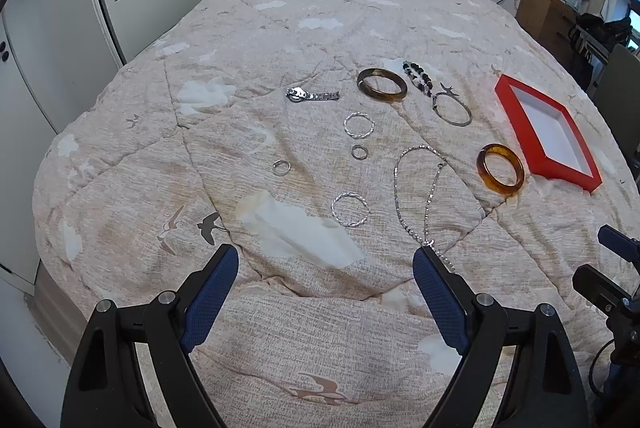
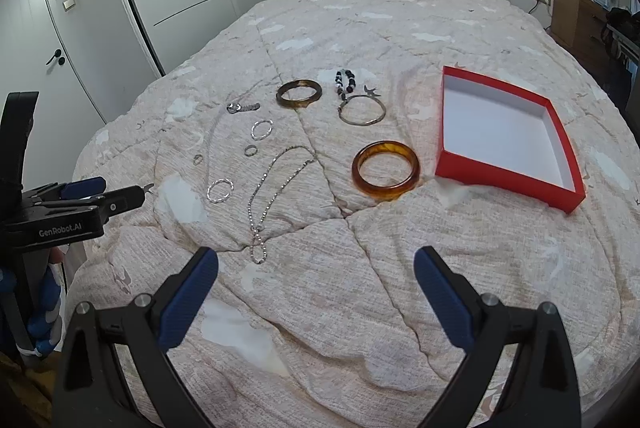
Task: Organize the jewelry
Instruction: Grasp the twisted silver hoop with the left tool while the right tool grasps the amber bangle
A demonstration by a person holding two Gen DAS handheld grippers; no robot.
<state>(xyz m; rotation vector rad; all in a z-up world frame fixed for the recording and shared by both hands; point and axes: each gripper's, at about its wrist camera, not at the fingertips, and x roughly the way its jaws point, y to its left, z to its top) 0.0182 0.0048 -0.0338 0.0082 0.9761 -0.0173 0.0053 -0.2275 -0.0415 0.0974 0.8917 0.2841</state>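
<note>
L gripper (image 1: 326, 264) & R gripper (image 2: 316, 268): jaws wide, empty. Amber bangle (image 2: 386, 170) just left of red box (image 2: 560, 188); necklace (image 2: 276, 184) further left.

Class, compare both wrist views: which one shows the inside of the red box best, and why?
The right wrist view: the red box lies broad and near, its white floor open and bare. In the left wrist view the red box sits squeezed at the right edge, narrow and skewed, though its bare floor shows there too.
</note>
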